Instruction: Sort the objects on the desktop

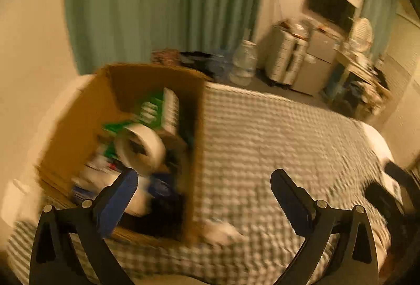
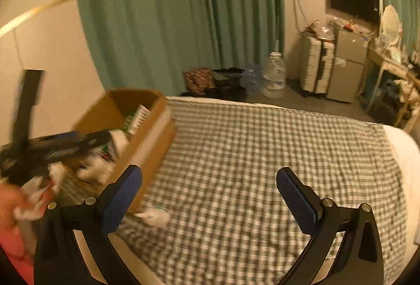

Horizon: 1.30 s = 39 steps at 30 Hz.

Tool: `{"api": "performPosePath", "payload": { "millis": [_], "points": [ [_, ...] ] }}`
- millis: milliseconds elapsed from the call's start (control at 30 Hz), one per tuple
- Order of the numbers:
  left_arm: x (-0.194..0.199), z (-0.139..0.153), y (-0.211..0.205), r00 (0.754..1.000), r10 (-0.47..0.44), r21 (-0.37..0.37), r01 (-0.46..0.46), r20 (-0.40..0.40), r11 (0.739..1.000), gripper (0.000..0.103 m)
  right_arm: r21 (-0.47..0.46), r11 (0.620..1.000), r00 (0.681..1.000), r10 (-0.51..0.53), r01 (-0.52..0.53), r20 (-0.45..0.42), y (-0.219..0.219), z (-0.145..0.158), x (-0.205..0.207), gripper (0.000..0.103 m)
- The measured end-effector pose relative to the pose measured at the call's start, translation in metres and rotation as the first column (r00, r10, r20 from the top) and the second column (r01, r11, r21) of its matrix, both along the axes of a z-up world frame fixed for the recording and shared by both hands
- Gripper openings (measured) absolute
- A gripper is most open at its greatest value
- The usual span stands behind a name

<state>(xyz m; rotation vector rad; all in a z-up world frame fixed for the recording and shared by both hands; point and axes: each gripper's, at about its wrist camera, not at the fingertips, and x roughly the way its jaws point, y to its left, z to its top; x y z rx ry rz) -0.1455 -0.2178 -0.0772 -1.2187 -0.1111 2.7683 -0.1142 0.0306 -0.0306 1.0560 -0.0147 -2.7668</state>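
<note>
Cardboard box (image 1: 78, 127) sits beyond the left gripper's (image 1: 203, 195) wide-apart jaws.

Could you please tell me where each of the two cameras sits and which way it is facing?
Left wrist: on the left gripper, angled down at the cardboard box and checked blanket; its open fingers show.
Right wrist: on the right gripper, angled down over the blanket; open fingers and a blurred hand show.
Shared: box, blanket, green curtain.

- Green curtains (image 2: 178, 17) are hanging against cream walls (image 2: 50, 48).
- A dark TV (image 2: 354, 3) is hanging above a small grey fridge (image 2: 346, 64).
- Warm, dim light is filling the room.
</note>
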Motion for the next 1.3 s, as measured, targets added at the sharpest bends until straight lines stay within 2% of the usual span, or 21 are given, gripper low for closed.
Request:
{"api": "performPosePath", "payload": {
  "millis": [133, 267, 367, 433, 500, 533, 600, 667, 733, 800, 867, 933, 1033, 1100, 1167, 1233, 1300],
  "points": [
    [0.009, -0.028, 0.056, 0.994, -0.095, 0.024, 0.094, 0.046, 0.995, 0.103, -0.022, 0.997, 0.997, -0.067, 0.067, 0.042, 0.028, -0.013, -0.012, 0.103],
    [0.009, -0.065, 0.094, 0.981, -0.133, -0.068, 0.143, 0.143, 0.987, 0.103, -0.062, 0.988, 0.988, -0.137, 0.141, 0.066, 0.063, -0.018, -0.014, 0.103],
    [0.003, -0.098, 0.104, 0.977, -0.043, -0.157, 0.077, 0.207, 0.985, 0.103, -0.104, 0.978, 0.981, -0.17, 0.179, 0.092, 0.086, -0.026, -0.013, 0.103],
    [0.0, -0.118, 0.106, 0.967, 0.088, -0.25, -0.027, 0.239, 0.968, 0.103, -0.117, 0.974, 0.977, -0.18, 0.193, 0.114, 0.095, -0.035, -0.014, 0.103],
    [-0.005, -0.125, 0.11, 0.957, 0.159, -0.315, -0.078, 0.242, 0.946, 0.103, -0.115, 0.974, 0.975, -0.179, 0.194, 0.128, 0.1, -0.042, -0.013, 0.103],
    [-0.008, -0.124, 0.111, 0.954, 0.179, -0.324, -0.095, 0.24, 0.941, 0.103, -0.112, 0.975, 0.975, -0.177, 0.192, 0.135, 0.1, -0.046, -0.015, 0.103],
    [-0.017, -0.132, 0.105, 0.935, 0.223, -0.306, -0.135, 0.276, 0.942, 0.103, -0.11, 0.977, 0.975, -0.167, 0.184, 0.145, 0.1, -0.053, -0.015, 0.103],
    [-0.032, -0.15, 0.09, 0.9, 0.257, -0.274, -0.164, 0.351, 0.948, 0.103, -0.114, 0.979, 0.977, -0.151, 0.169, 0.154, 0.101, -0.059, -0.015, 0.103],
    [-0.043, -0.162, 0.079, 0.87, 0.264, -0.187, -0.202, 0.416, 0.961, 0.103, -0.116, 0.981, 0.978, -0.137, 0.156, 0.16, 0.101, -0.063, -0.014, 0.103],
    [-0.049, -0.165, 0.069, 0.864, 0.292, -0.144, -0.255, 0.411, 0.956, 0.102, -0.111, 0.982, 0.978, -0.13, 0.149, 0.164, 0.1, -0.066, -0.014, 0.103],
    [-0.052, -0.165, 0.064, 0.866, 0.301, -0.135, -0.269, 0.4, 0.954, 0.087, -0.11, 0.983, 0.978, -0.129, 0.148, 0.165, 0.101, -0.068, -0.014, 0.103],
    [-0.054, -0.167, 0.062, 0.865, 0.299, -0.134, -0.267, 0.403, 0.954, 0.05, -0.114, 0.982, 0.977, -0.132, 0.152, 0.167, 0.104, -0.069, -0.013, 0.103],
    [-0.051, -0.165, 0.06, 0.884, 0.261, -0.086, -0.248, 0.388, 0.965, 0.049, -0.121, 0.98, 0.975, -0.139, 0.161, 0.174, 0.107, -0.069, -0.013, 0.103],
    [-0.046, -0.156, 0.065, 0.908, 0.213, -0.05, -0.209, 0.362, 0.977, 0.049, -0.126, 0.978, 0.974, -0.143, 0.166, 0.174, 0.109, -0.067, -0.013, 0.103],
    [-0.033, -0.136, 0.071, 0.947, 0.144, 0.013, -0.155, 0.288, 0.988, 0.049, -0.123, 0.979, 0.976, -0.141, 0.162, 0.166, 0.109, -0.063, -0.011, 0.103],
    [-0.021, -0.112, 0.074, 0.973, 0.1, 0.044, -0.111, 0.21, 0.993, 0.049, -0.114, 0.981, 0.978, -0.141, 0.159, 0.154, 0.106, -0.059, -0.011, 0.103],
    [-0.017, -0.085, 0.069, 0.987, 0.082, 0.071, -0.092, 0.14, 0.993, 0.049, -0.112, 0.981, 0.98, -0.141, 0.158, 0.142, 0.105, -0.054, -0.01, 0.103]
  ]
}}
